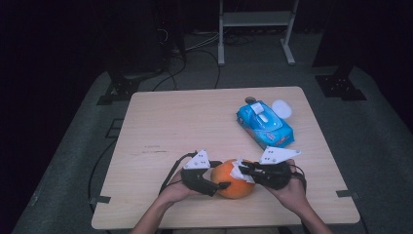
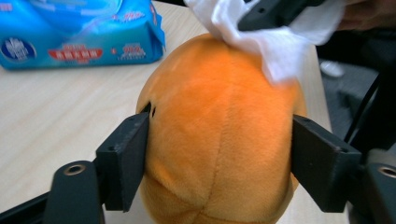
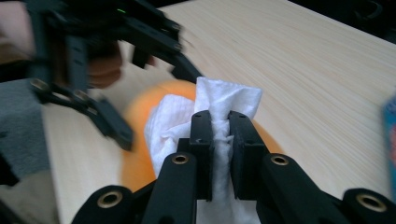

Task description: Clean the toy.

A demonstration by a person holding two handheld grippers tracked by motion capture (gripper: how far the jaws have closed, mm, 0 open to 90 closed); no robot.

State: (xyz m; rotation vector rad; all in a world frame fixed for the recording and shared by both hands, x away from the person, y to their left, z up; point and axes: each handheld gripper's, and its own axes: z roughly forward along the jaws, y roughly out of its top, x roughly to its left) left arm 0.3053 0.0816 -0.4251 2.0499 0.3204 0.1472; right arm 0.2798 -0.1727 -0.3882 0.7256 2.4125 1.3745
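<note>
A round orange plush ball of soft fabric (image 1: 235, 181) is sitting on the pale wooden table (image 1: 195, 122), close to the near edge and between the person's two hands. In the left gripper view the same plush ball (image 2: 219, 135) is showing stitched seams and is lying between the two black jaws, whose pads are pressing against its left and right flanks, so the left tongs (image 1: 220, 185) are clamping the ball across its width. From above, the left tongs are reaching in from the ball's left side.

The right tongs (image 1: 242, 168) are coming in from the ball's right side, over its top. In the right gripper view the right tongs (image 3: 219, 135) are standing almost together, pinching a crumpled white paper tissue (image 3: 205, 112) between the pads. The tissue is bunching up above and below the jaws and is lying against the upper surface of the orange ball. In the left gripper view the white tissue (image 2: 271, 42) is draping over the ball's far top edge.

Farther back on the table, well apart from the ball, a blue plastic pack of wet wipes (image 1: 265, 124) is lying at an angle, and a small white round lid-like thing (image 1: 281, 108) is resting just beside the pack's far right corner.
</note>
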